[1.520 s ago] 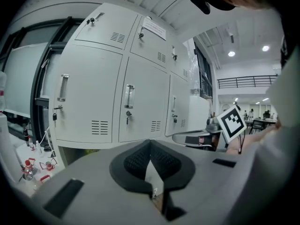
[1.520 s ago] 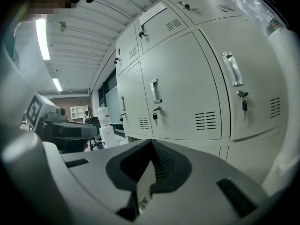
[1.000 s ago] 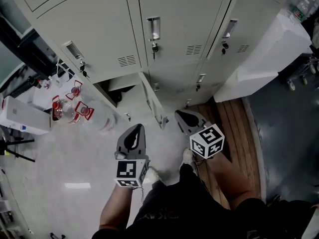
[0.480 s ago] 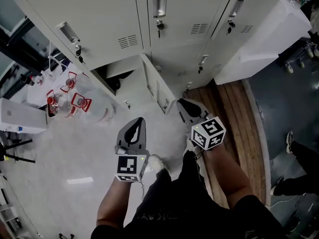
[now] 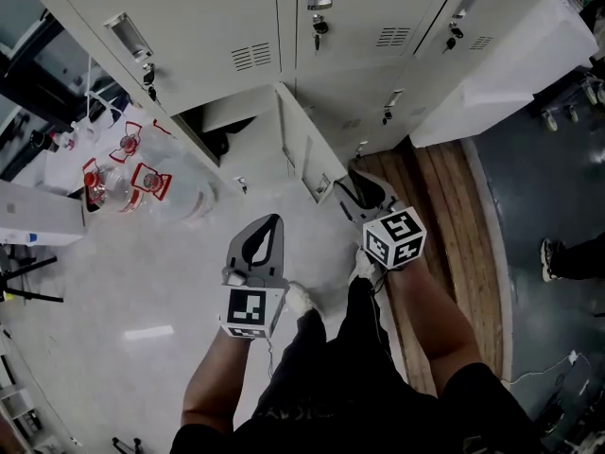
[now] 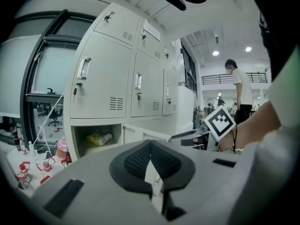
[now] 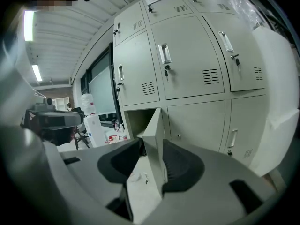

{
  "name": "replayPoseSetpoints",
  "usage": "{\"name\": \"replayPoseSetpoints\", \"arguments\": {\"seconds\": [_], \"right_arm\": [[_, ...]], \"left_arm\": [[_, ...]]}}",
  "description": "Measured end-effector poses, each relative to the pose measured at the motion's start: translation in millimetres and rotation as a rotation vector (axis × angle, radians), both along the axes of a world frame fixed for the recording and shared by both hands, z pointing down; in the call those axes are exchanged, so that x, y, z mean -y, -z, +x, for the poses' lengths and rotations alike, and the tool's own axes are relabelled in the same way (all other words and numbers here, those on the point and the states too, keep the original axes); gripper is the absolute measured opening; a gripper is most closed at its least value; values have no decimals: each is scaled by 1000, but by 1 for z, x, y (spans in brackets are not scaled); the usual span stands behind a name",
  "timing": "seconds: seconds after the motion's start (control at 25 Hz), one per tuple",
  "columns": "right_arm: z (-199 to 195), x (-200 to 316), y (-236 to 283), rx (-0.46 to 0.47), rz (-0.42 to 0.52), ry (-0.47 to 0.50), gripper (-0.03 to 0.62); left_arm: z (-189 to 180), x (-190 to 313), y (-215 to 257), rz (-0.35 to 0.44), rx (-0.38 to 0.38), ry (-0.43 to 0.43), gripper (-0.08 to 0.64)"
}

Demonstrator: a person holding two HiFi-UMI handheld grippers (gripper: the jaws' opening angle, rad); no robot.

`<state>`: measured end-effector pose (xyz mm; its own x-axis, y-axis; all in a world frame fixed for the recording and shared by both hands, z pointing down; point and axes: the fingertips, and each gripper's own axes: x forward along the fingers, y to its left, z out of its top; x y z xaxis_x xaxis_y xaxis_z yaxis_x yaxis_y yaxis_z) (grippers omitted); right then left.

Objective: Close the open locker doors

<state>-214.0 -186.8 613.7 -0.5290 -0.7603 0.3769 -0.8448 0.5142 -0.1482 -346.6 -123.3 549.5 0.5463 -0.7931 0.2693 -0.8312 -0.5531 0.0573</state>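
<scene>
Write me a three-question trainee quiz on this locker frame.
1. True or false: the left gripper has its jaws apart.
2. The open locker door is in which row? A top, B bottom, C none is open.
3. What lines up between the jaws of the right gripper?
Key: 1 false, they are shut. 2 B. 3 the open door's edge; these jaws have just been opening.

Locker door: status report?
Left gripper shut, empty. Right gripper jaws just opening, open locker door edge lined up between them, untouched. Bottles on floor beside the opening.
</scene>
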Motion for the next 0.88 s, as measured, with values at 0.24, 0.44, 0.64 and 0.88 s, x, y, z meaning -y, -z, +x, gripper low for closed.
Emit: {"name": "replayPoseSetpoints", "arguments": {"seconds": [0.24,0.44,0.64,0.88], "right_arm": [[-7,3,-7,-34,4,0,144],[-9,6,-11,-51,3,-22,112],[-17,4,-11,-65,13,-16,98],[-40,-4,-12,-71,11,20,98]], "left_arm": [[-7,-4,-6,-6,-6,13,5],[-14,-7,-8,-10,-9,23,5],[-21,-8,-11,-16,-12,32,5],[-31,-7,-14,-23,-26,47,5]]}}
